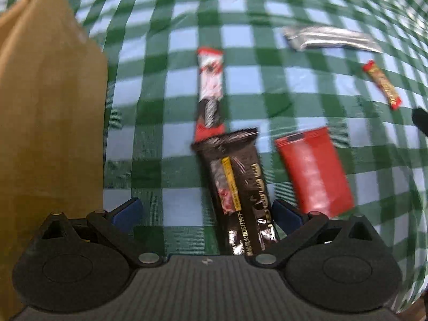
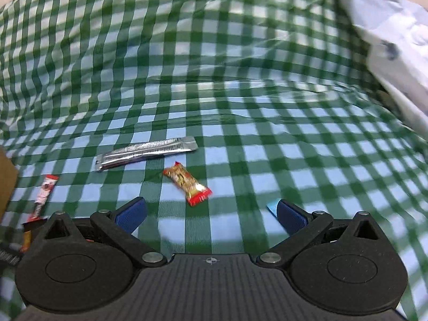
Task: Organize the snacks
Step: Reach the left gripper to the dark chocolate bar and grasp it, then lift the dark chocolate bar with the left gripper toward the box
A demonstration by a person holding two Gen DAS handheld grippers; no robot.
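Note:
Snacks lie on a green checked cloth. In the left wrist view my left gripper is open, with a long black snack bar lying between its blue fingers. Ahead lies a red and white stick pack, to the right a red packet, farther off a silver pack and a small red and gold candy. In the right wrist view my right gripper is open and empty, just short of the red and gold candy. The silver pack lies beyond it.
A tall brown paper bag stands at the left of the left gripper. In the right wrist view a white crumpled bag sits at the far right, and the red and white stick pack lies at the left edge.

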